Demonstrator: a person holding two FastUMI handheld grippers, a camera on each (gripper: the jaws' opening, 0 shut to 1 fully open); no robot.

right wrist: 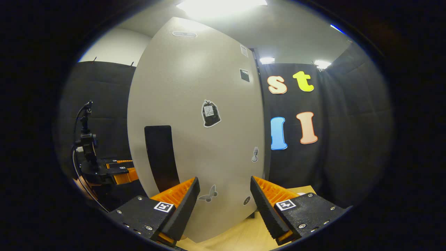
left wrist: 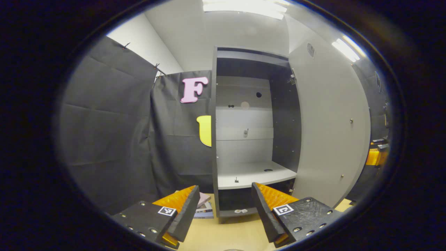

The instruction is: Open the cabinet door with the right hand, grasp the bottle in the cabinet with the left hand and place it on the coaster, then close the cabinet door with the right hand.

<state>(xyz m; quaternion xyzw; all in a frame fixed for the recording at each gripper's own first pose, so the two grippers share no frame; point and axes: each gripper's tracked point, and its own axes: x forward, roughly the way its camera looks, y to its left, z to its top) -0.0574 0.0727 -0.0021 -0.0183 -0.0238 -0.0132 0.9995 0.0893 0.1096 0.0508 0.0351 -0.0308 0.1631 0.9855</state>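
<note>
in the left gripper view the left hand-held gripper (left wrist: pixel 224 205) hangs over the tabletop (left wrist: pixel 223 233) with its fingers apart and nothing between them, aimed at the cabinet (left wrist: pixel 244 139). the cabinet door (left wrist: pixel 327 132) stands swung wide to the right, and the pale shelf (left wrist: pixel 254 174) inside carries no bottle that i can make out; only small dark marks lie on it. the bottle and the coaster cannot be found here, so where they are i cannot tell; a stack of books (left wrist: pixel 204 207) lies low beside the cabinet foot. the other gripper shows small past the door's far edge

in the right gripper view the right hand-held gripper (right wrist: pixel 224 205) is spread open and empty, close to the outer face of the cabinet door (right wrist: pixel 195 132), not touching it, with the dark handle (right wrist: pixel 160 157) just left of its line. judging from the bare shelf, closing seems the step in hand: set a finger flat on the door near the handle side, push slowly through the swing, and keep the left gripper out of the opening
</note>
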